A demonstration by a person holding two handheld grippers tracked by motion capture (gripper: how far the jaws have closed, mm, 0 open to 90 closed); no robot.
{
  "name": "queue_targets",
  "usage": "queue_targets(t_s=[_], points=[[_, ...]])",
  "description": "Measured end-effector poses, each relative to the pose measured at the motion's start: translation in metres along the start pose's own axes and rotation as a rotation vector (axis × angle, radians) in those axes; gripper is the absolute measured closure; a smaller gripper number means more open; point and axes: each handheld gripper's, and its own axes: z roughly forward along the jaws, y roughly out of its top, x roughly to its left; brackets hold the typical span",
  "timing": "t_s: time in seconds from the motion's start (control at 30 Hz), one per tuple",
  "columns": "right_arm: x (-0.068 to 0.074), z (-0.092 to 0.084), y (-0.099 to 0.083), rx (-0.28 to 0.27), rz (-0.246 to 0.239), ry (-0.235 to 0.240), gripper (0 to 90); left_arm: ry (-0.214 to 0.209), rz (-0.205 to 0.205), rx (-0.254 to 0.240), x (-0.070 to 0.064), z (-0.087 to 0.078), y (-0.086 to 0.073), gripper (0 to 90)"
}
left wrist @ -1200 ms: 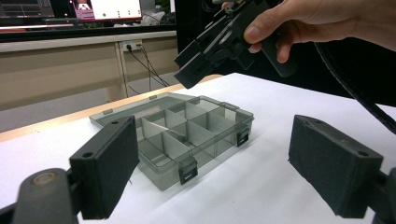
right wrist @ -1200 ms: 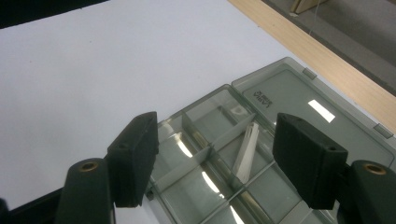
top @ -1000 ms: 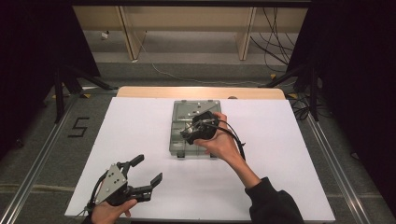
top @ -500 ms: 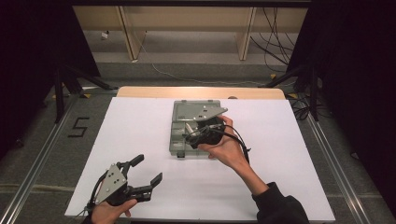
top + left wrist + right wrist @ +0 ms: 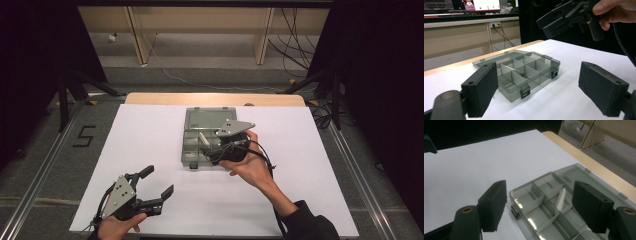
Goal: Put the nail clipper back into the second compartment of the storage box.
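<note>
Organizer box [image 5: 210,137] open at twelve o'clock; my right gripper [image 5: 536,202] hovers spread over its white strip [image 5: 560,199]. I'd descend straight, straddling it. Left gripper [image 5: 152,192] spread, idle.

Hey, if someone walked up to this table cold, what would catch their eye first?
Probably the smoky clear compartment box lying open in the middle of the white table, with a small white piece leaning on one of its dividers. Next, the right gripper hovering over the box with its jaws open and empty, while the left gripper waits open near the table's front edge.
</note>
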Motion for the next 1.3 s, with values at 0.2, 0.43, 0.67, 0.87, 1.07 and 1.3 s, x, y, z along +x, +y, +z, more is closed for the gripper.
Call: queue_targets(t_s=[0.2, 0.43, 0.67, 0.87, 1.07, 1.3], points=[[0.0, -0.006, -0.005, -0.01, 0.01, 0.006, 29.1, 0.0, 0.003, 0.0, 0.0, 0.0, 0.0, 15.6], [0.0, -0.01, -0.012, -0.033, 0.016, 0.003, 29.2, -0.001, -0.003, 0.0, 0.0, 0.0, 0.0, 15.6], [0.0, -0.015, -0.016, -0.049, 0.024, 0.005, 26.5, -0.002, 0.0, -0.001, 0.0, 0.0, 0.0, 15.6], [0.004, -0.02, -0.02, -0.036, 0.03, 0.002, 23.4, -0.003, 0.001, 0.0, 0.0, 0.0, 0.0, 15.6], [0.008, -0.029, -0.026, -0.079, 0.032, 0.01, 23.4, -0.007, 0.004, -0.008, 0.0, 0.001, 0.0, 15.6], [0.01, -0.033, -0.032, -0.122, 0.062, 0.01, 23.0, -0.009, 0.012, -0.014, 0.001, 0.002, 0.0, 15.6]])
